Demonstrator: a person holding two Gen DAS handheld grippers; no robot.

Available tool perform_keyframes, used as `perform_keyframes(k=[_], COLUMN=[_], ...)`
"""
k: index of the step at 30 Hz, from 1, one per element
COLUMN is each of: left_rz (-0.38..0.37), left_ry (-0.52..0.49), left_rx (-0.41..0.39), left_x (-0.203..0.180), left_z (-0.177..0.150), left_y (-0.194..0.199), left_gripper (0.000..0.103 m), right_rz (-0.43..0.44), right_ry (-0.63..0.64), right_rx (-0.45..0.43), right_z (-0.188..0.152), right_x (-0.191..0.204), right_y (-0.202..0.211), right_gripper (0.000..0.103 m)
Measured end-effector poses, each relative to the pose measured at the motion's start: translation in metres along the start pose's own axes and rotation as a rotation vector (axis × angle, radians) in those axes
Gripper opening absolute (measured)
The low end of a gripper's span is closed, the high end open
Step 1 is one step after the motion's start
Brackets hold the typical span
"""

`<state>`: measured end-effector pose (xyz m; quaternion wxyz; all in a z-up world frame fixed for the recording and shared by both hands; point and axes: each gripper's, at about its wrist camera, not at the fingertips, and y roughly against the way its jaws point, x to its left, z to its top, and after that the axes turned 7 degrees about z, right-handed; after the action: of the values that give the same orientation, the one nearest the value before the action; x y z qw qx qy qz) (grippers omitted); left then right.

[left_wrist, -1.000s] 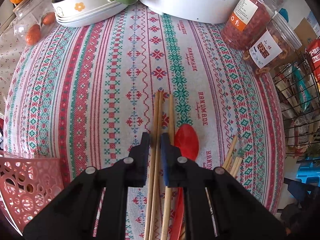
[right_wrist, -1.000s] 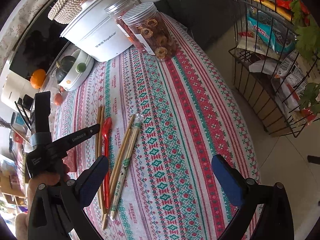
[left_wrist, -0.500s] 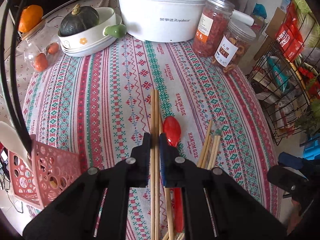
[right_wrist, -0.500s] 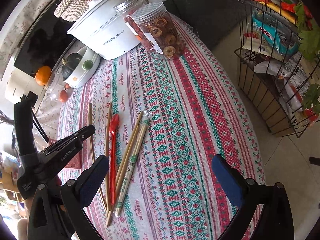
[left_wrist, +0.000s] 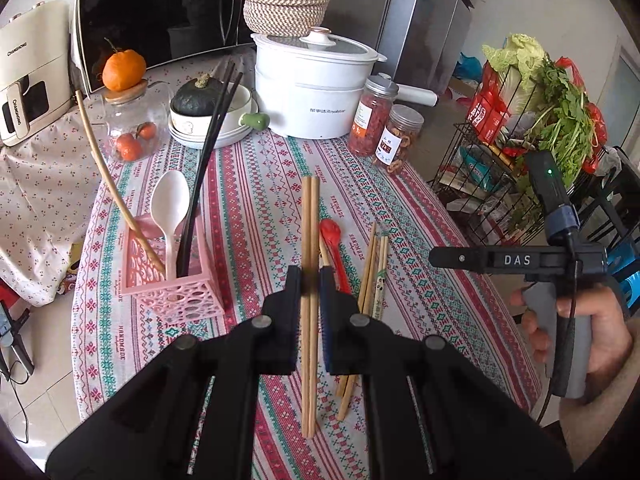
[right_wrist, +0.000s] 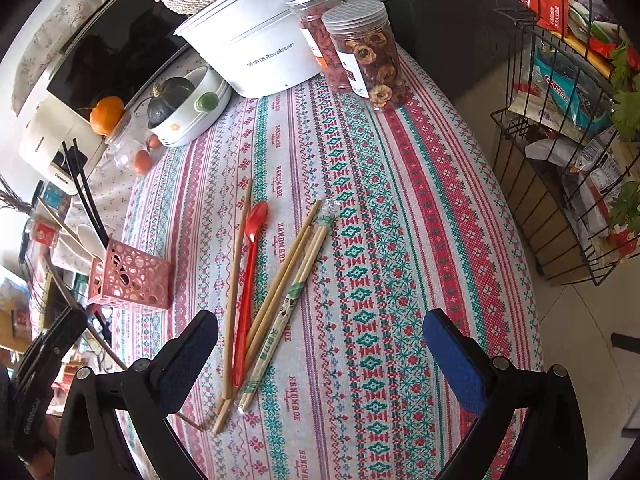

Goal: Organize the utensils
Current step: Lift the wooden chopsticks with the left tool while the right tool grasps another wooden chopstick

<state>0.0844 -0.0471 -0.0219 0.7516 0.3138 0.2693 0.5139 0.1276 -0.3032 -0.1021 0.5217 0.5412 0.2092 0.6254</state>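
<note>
Holding: your left gripper (left_wrist: 310, 280), pinching a wooden chopstick pair (left_wrist: 309, 240), now lifted off the cloth, right of the pink holder (left_wrist: 172, 280). Right gripper (right_wrist: 320, 356): spread, empty. Next: pair into holder.

Both wrist views look steeply down, sharing the tablecloth (left_wrist: 256, 200).

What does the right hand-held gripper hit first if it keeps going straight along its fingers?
Probably bare tablecloth. The right hand-held gripper is open and angled down at the table; the wrapped chopsticks and red spoon lie left of its centre line, near its left finger. Depth is hard to judge.
</note>
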Motion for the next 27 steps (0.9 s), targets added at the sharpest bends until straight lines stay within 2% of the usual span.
perform_keyframes(k=[4, 10, 12, 14, 16, 17, 23, 25, 27], left_rz=[-0.007, -0.024, -0.032, -0.026, -0.014, -0.011, -0.004, -0.004, -0.006], left_ry=[0.054, 0.073, 0.089, 0.102, 0.116, 0.119, 0.141, 0.143, 0.146], left_rx=[-0.052, -0.101, -0.106, -0.112, -0.119, -0.118, -0.118, -0.116, -0.111], left_x=[0.021, 0.039, 0.047, 0.055, 0.063, 0.066, 0.081, 0.084, 0.087], left_z=[-0.016, -0.013, -0.012, -0.013, -0.013, -0.013, -0.014, -0.015, -0.016], left_y=[0.020, 0.039, 0.043, 0.045, 0.048, 0.048, 0.050, 0.050, 0.050], left_gripper=[0.010, 0.010, 0.010, 0.010, 0.010, 0.010, 0.010, 0.010, 0.010], right_rz=[-0.010, 0.026, 0.039, 0.054, 0.086, 0.104, 0.193, 0.201, 0.180], right_ry=[-0.004, 0.024, 0.038, 0.038, 0.023, 0.013, 0.030, 0.041, 0.048], right_rx=[-0.004, 0.009, 0.009, 0.013, 0.017, 0.022, 0.036, 0.038, 0.043], right_z=[0.002, 0.009, 0.012, 0.015, 0.018, 0.020, 0.030, 0.032, 0.034], right_x=[0.008, 0.025, 0.031, 0.035, 0.037, 0.038, 0.059, 0.067, 0.071], right_y=[-0.007, -0.028, -0.036, -0.045, -0.053, -0.057, -0.080, -0.088, -0.097], right_gripper=[0.103, 0.103, 0.099, 0.092, 0.079, 0.076, 0.036, 0.025, 0.019])
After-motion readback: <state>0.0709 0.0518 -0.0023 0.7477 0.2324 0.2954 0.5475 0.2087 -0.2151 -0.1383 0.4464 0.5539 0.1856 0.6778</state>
